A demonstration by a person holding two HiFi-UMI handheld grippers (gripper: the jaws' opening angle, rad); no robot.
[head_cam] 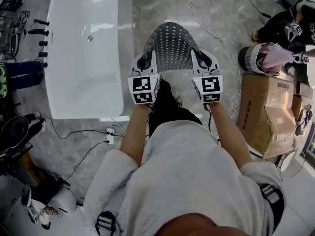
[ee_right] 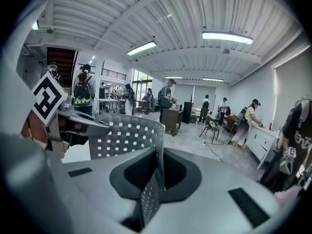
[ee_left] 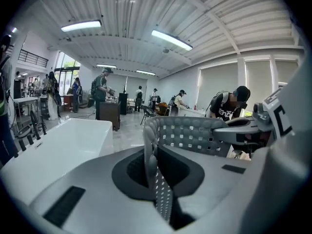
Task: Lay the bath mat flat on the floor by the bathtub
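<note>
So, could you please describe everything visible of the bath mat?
The bath mat is grey, rubbery-looking and pierced by a grid of square holes. It bows in an arch above the floor beside the bathtub, not yet laid down; the left hand-held gripper and right hand-held gripper each pinch one side edge.

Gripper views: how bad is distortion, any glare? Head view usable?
Left gripper view: heavy fisheye, black corners, ceiling light blown out, bath mat sharp. Right gripper view: same fisheye and glare. Head view: even light, mild barrel curve, bathtub nearly overexposed.
</note>
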